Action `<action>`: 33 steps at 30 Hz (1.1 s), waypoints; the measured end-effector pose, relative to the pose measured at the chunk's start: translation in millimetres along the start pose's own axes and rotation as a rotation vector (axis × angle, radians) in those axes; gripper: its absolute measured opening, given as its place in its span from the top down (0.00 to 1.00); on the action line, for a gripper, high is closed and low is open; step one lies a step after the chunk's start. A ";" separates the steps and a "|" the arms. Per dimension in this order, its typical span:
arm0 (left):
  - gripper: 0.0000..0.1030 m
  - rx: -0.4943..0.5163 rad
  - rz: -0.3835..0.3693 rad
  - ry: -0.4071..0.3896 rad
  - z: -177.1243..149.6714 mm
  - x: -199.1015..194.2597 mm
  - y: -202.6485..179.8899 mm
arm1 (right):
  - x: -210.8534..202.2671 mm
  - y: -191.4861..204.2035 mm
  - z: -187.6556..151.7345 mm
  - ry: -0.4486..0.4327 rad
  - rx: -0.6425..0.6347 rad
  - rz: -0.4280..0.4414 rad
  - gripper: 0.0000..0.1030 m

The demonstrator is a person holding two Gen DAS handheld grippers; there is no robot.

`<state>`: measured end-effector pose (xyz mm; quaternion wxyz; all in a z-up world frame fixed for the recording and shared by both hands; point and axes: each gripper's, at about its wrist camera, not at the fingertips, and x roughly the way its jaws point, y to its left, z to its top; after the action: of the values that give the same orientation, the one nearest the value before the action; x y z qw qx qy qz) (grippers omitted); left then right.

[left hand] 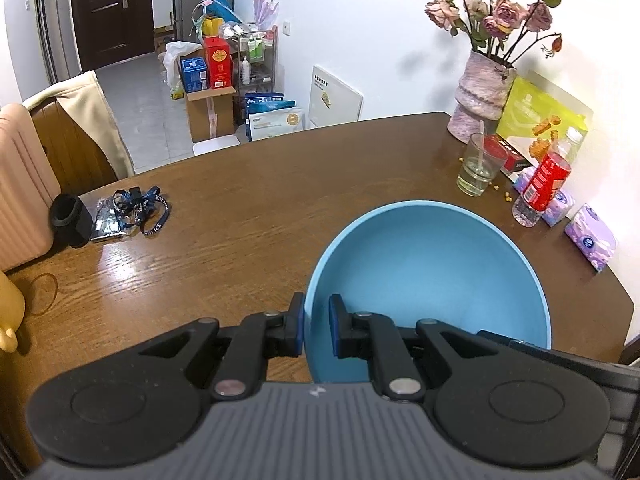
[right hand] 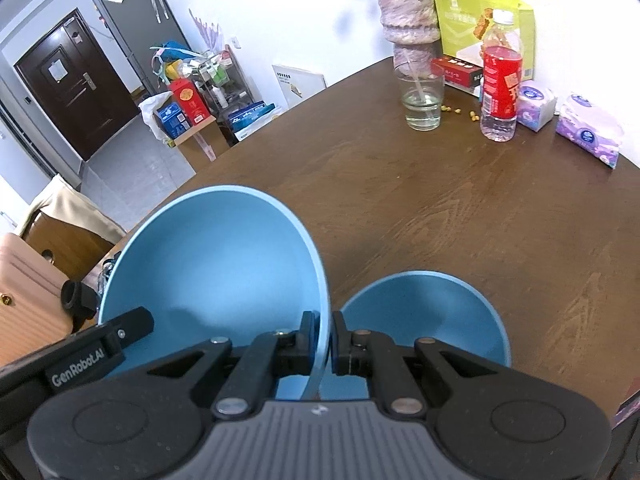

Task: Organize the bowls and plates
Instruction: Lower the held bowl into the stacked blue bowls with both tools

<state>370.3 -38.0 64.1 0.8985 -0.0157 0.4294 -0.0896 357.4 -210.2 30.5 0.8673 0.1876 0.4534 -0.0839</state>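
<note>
A large blue bowl (left hand: 428,280) is held above the brown wooden table (left hand: 248,216). My left gripper (left hand: 316,330) is shut on its left rim, one finger inside and one outside. In the right wrist view my right gripper (right hand: 323,340) is shut on the right rim of the same large blue bowl (right hand: 212,264). The left gripper's black body (right hand: 80,356) shows at that bowl's left side. A smaller blue bowl (right hand: 428,316) sits on the table just right of my right gripper, partly hidden behind it.
At the table's far right stand a drinking glass (right hand: 422,100), a red-labelled bottle (right hand: 500,80), tissue packs (right hand: 588,132), a vase of dried roses (left hand: 482,96) and a green box (left hand: 544,116). A blue lanyard (left hand: 140,208) and a black cylinder (left hand: 70,220) lie at the left edge.
</note>
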 end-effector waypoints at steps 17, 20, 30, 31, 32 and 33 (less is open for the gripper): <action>0.88 0.020 -0.051 0.007 -26.9 -13.3 -37.9 | -26.4 -42.3 -14.8 -0.026 0.023 -0.029 0.93; 0.88 0.023 -0.057 0.017 -31.1 -10.7 -45.4 | -26.2 -50.9 -16.0 -0.023 0.029 -0.037 0.93; 0.88 0.046 -0.084 0.040 -38.8 2.6 -70.2 | -24.3 -78.7 -15.8 -0.024 0.061 -0.065 0.93; 0.88 0.048 -0.085 0.042 -39.3 4.0 -72.3 | -23.9 -80.3 -16.1 -0.023 0.064 -0.067 0.93; 0.88 0.049 -0.087 0.044 -39.6 5.2 -73.7 | -23.5 -82.6 -16.2 -0.022 0.066 -0.069 0.93; 0.88 0.051 -0.089 0.046 -39.9 7.0 -75.6 | -22.9 -84.2 -16.2 -0.021 0.068 -0.072 0.93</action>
<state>332.6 -111.6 41.5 0.8836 -0.0099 0.4464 -0.1406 305.4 -281.4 19.8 0.8616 0.1996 0.4475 -0.1325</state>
